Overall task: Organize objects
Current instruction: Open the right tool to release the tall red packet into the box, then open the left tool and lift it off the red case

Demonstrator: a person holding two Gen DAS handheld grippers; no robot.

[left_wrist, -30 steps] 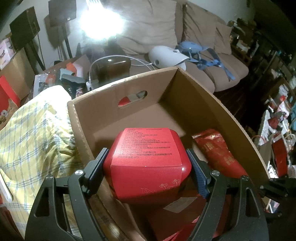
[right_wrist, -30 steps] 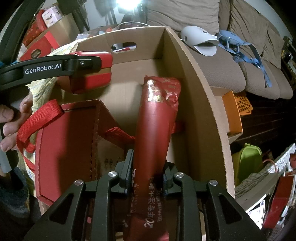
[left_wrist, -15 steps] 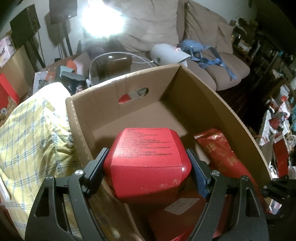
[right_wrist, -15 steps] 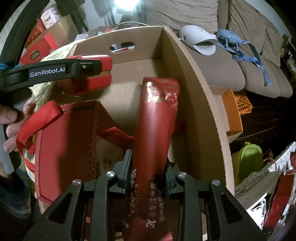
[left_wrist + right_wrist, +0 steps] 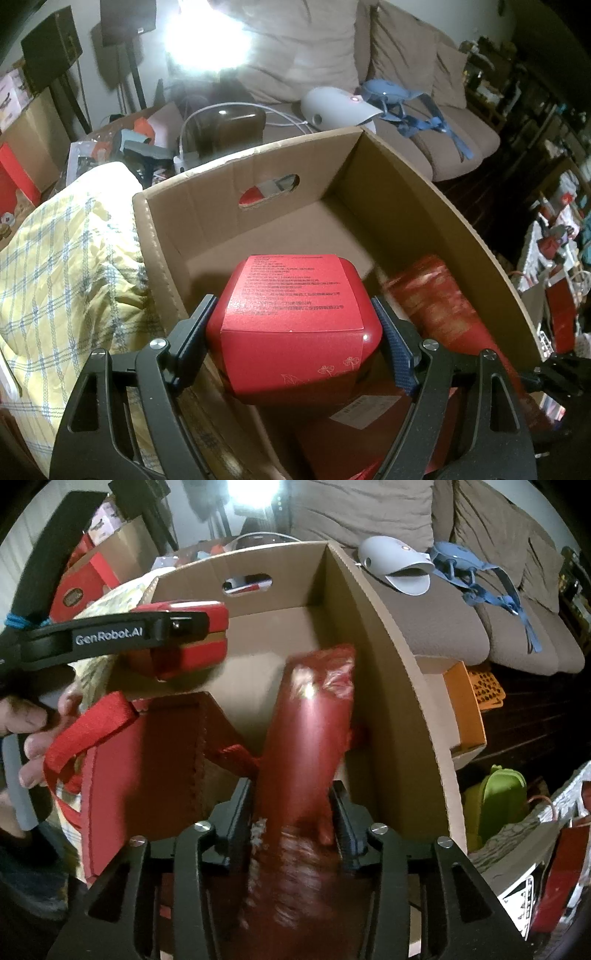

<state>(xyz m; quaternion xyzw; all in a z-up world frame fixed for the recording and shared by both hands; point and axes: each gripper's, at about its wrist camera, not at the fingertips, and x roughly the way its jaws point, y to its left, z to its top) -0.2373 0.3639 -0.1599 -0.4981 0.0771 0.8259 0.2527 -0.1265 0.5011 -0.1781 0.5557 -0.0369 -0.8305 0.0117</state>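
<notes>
Left wrist view, lower centre: the left gripper (image 5: 291,328) clamps the rigid, glossy, probably slippery red box (image 5: 291,325) by its sides above the cardboard box (image 5: 443,206).

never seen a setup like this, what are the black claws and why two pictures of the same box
No robot here: a person holds a hand-held gripper in each hand, each with a camera looking along its two fingers, hence two views. The left hand-held gripper is clamped on a rounded red box above an open cardboard box. The right hand-held gripper has just been opening around a long red packet, which is blurred; its pads look to be letting go. A flat red box with fabric handles lies inside too. A sofa stands behind.
</notes>
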